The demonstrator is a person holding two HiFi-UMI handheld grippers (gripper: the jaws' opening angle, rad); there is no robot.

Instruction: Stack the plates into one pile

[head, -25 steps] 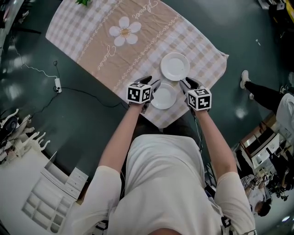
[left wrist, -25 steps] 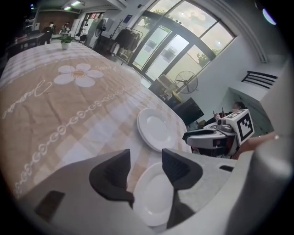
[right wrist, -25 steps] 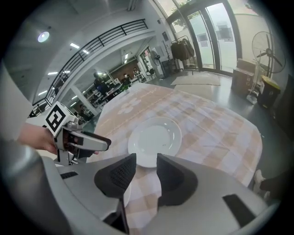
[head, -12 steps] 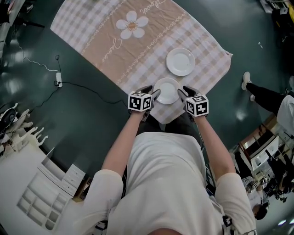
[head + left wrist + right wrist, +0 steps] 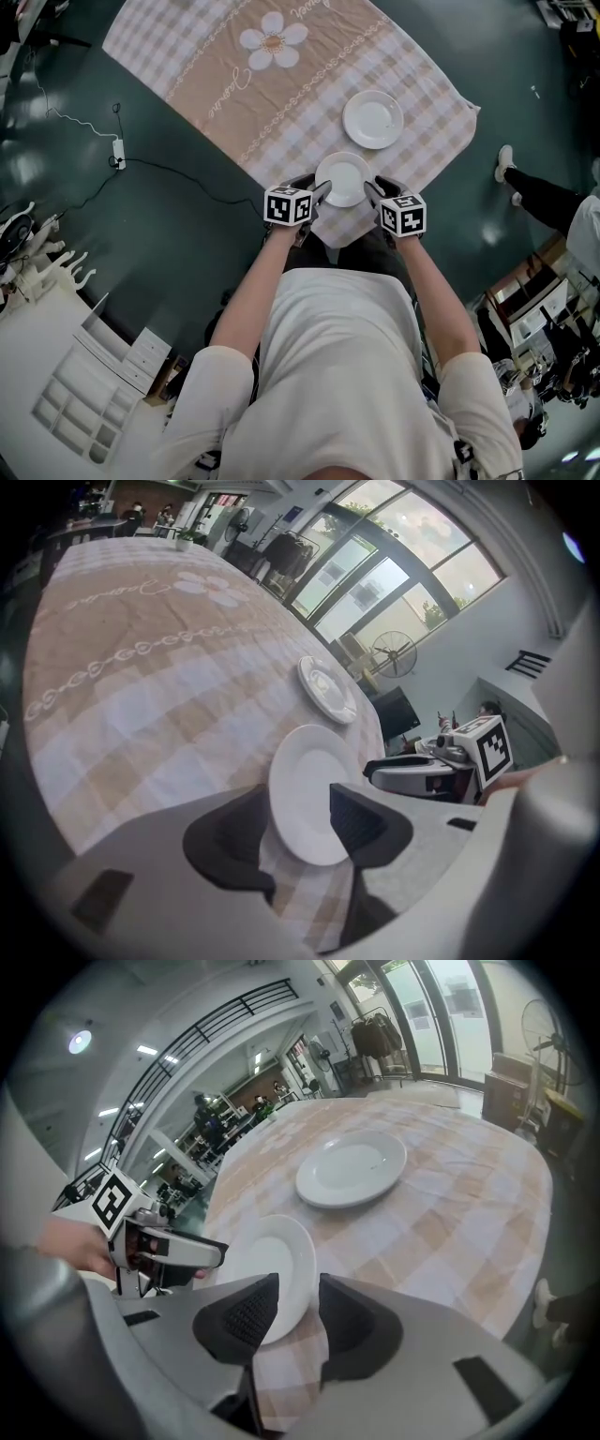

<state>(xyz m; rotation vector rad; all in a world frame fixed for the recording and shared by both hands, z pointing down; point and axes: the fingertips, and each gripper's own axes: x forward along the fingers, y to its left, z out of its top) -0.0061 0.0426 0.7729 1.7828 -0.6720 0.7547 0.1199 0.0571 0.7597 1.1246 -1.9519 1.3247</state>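
Lower now, my left gripper (image 5: 319, 190) and right gripper (image 5: 371, 187) flank the small round plate (image 5: 344, 178), jaws apart astride its rim; larger plate (image 5: 373, 119) beyond on checked cloth (image 5: 234, 84).

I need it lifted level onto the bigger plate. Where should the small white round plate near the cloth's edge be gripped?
I'd take the small white round plate by its upturned rim at opposite sides, left gripper from its left, right gripper from its right. It lies flat on the checked cloth, so only the rim offers purchase; both grippers' open jaws straddle it.
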